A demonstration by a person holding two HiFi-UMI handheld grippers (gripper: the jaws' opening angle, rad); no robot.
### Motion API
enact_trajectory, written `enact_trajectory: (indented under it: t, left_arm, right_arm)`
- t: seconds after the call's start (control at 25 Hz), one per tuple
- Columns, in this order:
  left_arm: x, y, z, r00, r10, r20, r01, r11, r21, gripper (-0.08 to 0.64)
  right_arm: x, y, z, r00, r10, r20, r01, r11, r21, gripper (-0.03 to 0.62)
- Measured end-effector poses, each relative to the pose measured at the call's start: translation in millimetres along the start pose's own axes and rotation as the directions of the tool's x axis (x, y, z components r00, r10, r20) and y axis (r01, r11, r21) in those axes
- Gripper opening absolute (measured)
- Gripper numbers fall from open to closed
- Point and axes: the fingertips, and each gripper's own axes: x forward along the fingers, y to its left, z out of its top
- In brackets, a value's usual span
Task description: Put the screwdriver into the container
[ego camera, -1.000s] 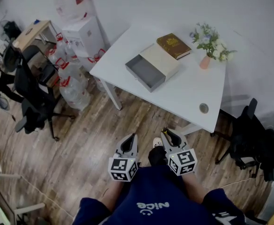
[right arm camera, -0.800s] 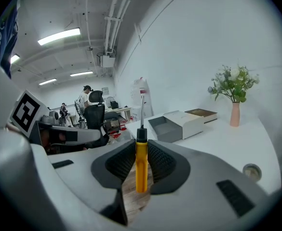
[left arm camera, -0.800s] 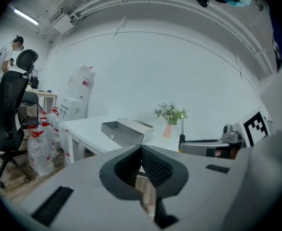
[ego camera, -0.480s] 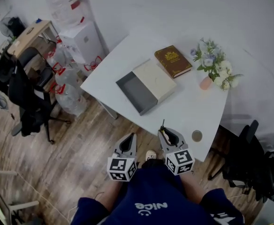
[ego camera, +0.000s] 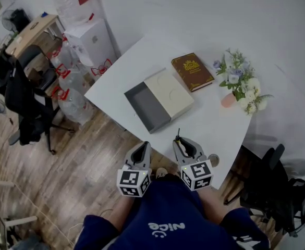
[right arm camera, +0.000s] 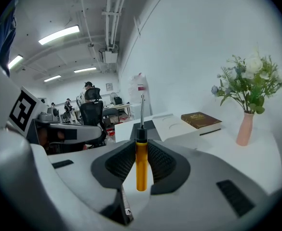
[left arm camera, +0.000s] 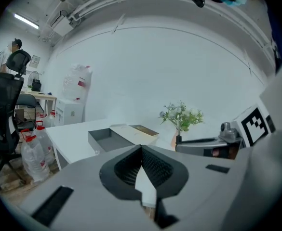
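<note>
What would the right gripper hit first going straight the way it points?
Probably the grey-and-cream sliding box container on the white table: the right gripper, shut on the yellow-handled screwdriver, points at its open grey end. Height is unclear.

Yellow-handled screwdriver [right arm camera: 141, 170] upright in right tool [right arm camera: 141, 144], grey container [ego camera: 148, 107] open

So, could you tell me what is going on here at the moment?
A person stands at a white table with a gripper in each hand. The right gripper has its jaws shut on a yellow-handled screwdriver, shaft pointing toward the table. The left gripper is shut and empty. The open grey container sits on the table, near a book and a vase of flowers; the screwdriver is not yet in it.
</note>
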Motion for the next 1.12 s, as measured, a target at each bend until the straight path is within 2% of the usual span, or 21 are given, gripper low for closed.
enact_trajectory:
  t: [0.24,0.64,0.96,1.12]
  left_arm:
    - [14,13,4,1.0,-0.013,-0.015,0.013,1.0,-0.014,0.017]
    - [31,46,31,1.0,-0.024,0.008,0.023,1.0,0.015,0.017]
    - [36,72,37,1.0,-0.01,0.01,0.01,1.0,0.005,0.017]
    - [37,83,39,1.0,0.002,0.008,-0.002,1.0,0.002,0.017]
  right_arm:
    - [14,-1,2,0.999,-0.006,-0.037,0.006,1.0,0.005,0.094]
    - [46,-7,37,0.999,-0.034,-0.002,0.034,0.999,0.002,0.094]
    - [74,-2,70,1.0,-0.008,0.01,0.008,0.999,-0.031,0.094]
    - [95,0,80,1.0,0.015,-0.014,-0.015,0.999,-0.047,0.094]
